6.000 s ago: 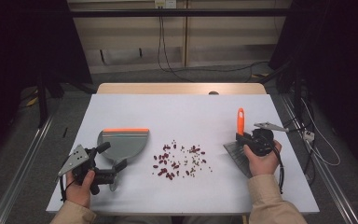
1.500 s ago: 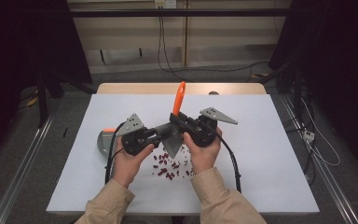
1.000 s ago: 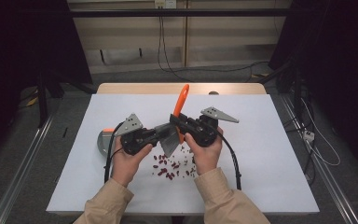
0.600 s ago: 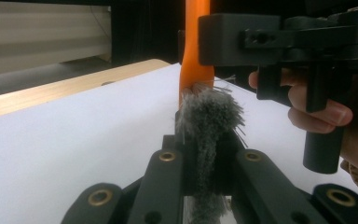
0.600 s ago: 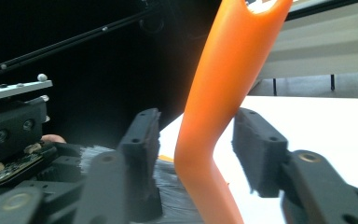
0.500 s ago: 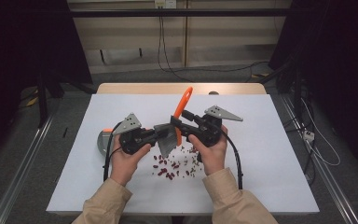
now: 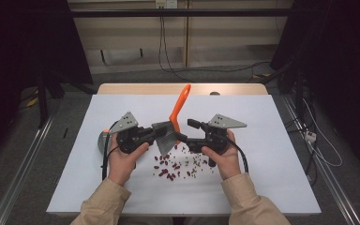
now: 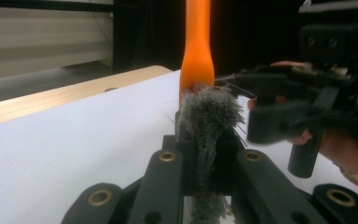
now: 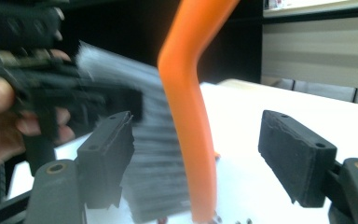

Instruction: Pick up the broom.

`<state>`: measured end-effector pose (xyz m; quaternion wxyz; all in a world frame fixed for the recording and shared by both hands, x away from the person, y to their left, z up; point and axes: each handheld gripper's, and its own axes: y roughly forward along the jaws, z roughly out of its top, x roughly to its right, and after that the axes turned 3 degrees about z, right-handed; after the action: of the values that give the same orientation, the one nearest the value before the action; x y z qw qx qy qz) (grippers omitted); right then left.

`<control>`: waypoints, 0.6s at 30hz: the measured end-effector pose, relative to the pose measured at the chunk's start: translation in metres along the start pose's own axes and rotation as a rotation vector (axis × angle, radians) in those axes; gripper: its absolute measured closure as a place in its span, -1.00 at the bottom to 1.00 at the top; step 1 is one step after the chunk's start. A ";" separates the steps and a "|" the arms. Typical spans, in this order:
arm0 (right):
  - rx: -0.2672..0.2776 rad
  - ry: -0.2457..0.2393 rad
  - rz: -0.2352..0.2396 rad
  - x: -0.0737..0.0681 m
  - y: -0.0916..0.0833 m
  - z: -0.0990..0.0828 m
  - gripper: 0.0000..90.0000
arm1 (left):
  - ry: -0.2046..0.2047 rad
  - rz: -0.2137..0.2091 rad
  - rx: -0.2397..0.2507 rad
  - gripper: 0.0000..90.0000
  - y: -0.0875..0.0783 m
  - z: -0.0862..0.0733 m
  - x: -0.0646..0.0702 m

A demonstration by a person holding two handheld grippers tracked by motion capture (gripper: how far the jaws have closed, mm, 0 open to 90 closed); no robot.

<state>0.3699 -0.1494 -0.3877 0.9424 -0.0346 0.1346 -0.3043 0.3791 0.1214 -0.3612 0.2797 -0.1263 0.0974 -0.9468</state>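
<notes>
Left gripper (image 7: 157, 137) clamped on orange-handled grey-bristled brush (image 7: 171, 129); right gripper (image 7: 183, 130) jaws just opened, apart around handle, mid-table.

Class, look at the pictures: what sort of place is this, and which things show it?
Probably a lab or recording bench, not a home: a bare white table on metal floor rails, cables on the back wall, dark curtains, and a person working hand-held black grippers around an orange-handled grey brush.

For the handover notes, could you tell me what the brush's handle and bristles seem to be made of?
The brush handle looks like smooth moulded plastic: even orange, slight sheen. The bristles seem fine grey synthetic fibre, splaying loosely between the left gripper pads; natural fibre can't be ruled out.
</notes>
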 end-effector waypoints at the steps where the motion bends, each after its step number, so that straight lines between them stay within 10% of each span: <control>1: -0.009 0.008 0.007 0.001 0.001 -0.002 -0.42 | 0.002 0.000 0.002 0.89 0.000 0.001 0.000; 18: -0.073 0.030 0.062 0.006 0.011 -0.012 -0.40 | 0.011 -0.045 0.009 0.89 0.004 0.005 0.006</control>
<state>0.3777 -0.1436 -0.4028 0.9474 -0.0602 0.1608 -0.2701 0.3774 0.1143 -0.3564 0.2584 -0.1218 0.0918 -0.9539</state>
